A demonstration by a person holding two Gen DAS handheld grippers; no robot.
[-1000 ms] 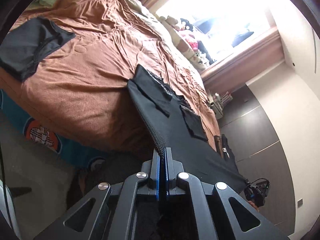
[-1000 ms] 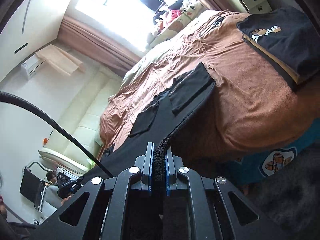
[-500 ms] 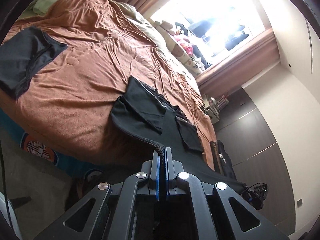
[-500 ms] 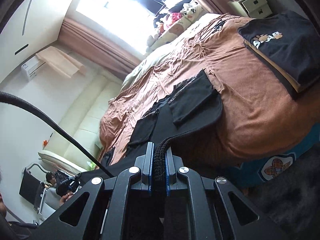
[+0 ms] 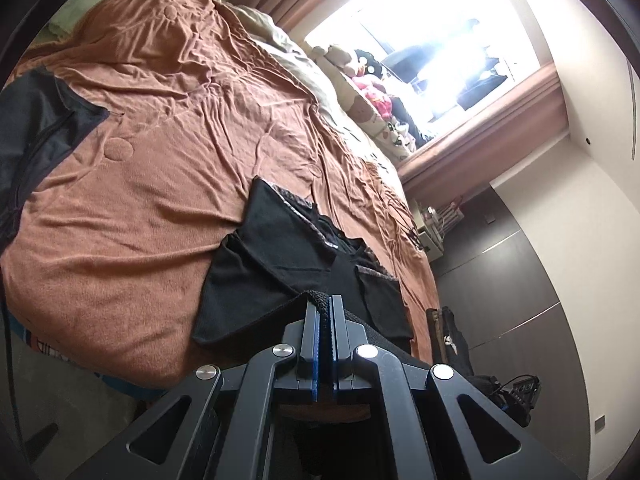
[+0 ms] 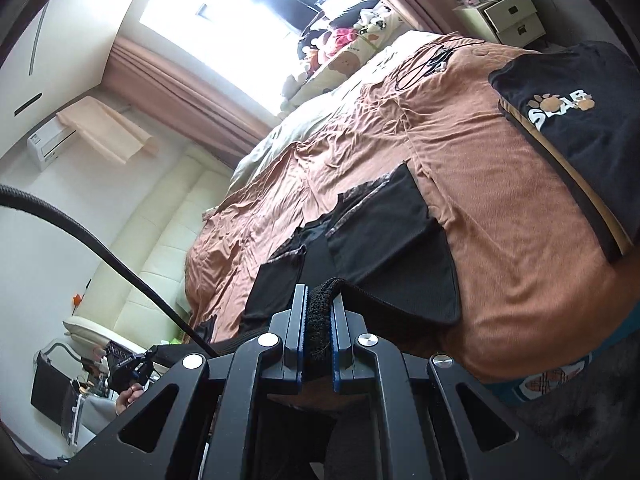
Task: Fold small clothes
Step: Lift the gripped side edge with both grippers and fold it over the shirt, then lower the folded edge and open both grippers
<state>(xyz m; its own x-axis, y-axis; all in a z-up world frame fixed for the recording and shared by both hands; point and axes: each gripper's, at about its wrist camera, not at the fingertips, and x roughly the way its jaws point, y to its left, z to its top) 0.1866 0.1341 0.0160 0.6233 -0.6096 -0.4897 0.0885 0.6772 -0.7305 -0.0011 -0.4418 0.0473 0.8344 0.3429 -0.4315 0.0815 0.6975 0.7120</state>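
Black shirt (image 5: 256, 280): matt cloth, ribbed knit hem. Bed cover (image 5: 160, 168): brown, soft, wrinkled cloth. Left gripper (image 5: 324, 308): matt black plastic, shiny metal screws.

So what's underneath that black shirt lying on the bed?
The black shirt lies on a rust-brown bedspread. Its ribbed hem is lifted in both sets of fingers, folding over the body. Whatever the cloth covers stays hidden.
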